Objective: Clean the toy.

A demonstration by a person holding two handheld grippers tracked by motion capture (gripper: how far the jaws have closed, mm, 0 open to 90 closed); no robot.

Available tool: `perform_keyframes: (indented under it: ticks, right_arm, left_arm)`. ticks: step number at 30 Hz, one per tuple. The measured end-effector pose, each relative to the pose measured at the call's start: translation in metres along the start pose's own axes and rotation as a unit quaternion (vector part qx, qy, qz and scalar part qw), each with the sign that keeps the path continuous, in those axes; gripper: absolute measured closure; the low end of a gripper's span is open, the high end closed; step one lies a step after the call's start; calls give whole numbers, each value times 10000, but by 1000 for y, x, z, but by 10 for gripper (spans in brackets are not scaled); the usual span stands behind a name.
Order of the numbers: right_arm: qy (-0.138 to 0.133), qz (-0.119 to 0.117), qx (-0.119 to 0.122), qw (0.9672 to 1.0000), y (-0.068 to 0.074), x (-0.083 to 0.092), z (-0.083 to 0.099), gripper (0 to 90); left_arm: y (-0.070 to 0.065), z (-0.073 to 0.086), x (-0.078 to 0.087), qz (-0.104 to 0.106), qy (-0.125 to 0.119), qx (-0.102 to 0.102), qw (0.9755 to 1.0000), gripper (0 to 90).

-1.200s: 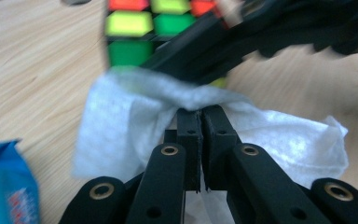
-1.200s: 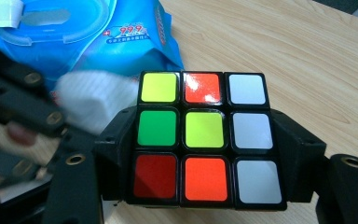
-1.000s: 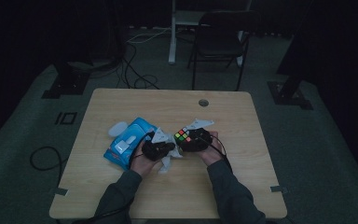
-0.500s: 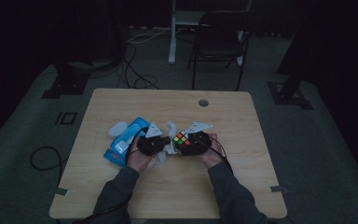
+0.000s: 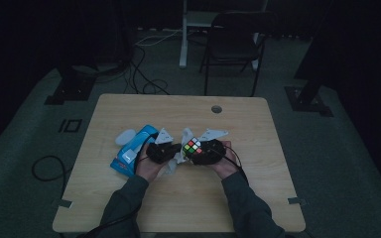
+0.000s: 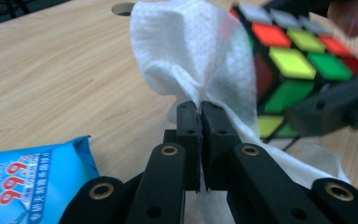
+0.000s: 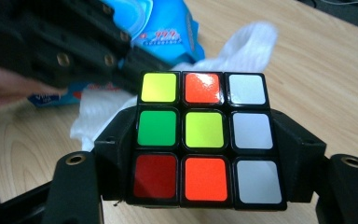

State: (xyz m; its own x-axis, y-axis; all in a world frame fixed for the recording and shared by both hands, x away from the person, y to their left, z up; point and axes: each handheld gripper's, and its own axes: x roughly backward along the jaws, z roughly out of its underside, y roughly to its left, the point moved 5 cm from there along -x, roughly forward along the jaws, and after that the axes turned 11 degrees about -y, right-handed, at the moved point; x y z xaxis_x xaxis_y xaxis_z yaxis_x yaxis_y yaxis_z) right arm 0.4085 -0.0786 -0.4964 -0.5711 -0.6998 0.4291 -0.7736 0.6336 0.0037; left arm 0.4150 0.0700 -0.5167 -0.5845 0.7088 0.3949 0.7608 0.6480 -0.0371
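A scrambled Rubik's cube (image 7: 204, 135) sits clamped between the two jaws of my right gripper (image 7: 205, 145), its yellow, orange, white, green and red squares facing the camera. My left gripper (image 6: 199, 109) is shut on a crumpled white wipe (image 6: 186, 51), which is pressed against the side of the cube (image 6: 303, 60). In the high view both hands hold the grippers together at the table's middle, with the left gripper (image 5: 172, 151) to the left of the cube (image 5: 193, 146) and the right gripper (image 5: 198, 151) around it. The wipe (image 5: 177, 159) hangs between them.
A blue pack of wet wipes (image 5: 131, 154) lies on the wooden table (image 5: 278, 148) just left of my left hand, with another white piece (image 5: 125, 137) at its far end. A cable hole (image 5: 217, 109) is near the table's far edge. A chair (image 5: 233, 44) stands beyond.
The wipe's loose end has shifted from below the grippers to up beside the cube. Both hands have stayed almost in place.
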Motion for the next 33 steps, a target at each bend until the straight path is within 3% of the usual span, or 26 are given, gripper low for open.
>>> perform_keyframes:
  ticks: [14,33]
  right_arm:
    - [-76,112,-149,9998,-3,-1,-8,339]
    - [-168,212,-321,9991,-8,1,-12,339]
  left_arm:
    - [2,4,0,-56,-9,90,9999,877]
    - [3,7,-1,-86,32,42,9999,878]
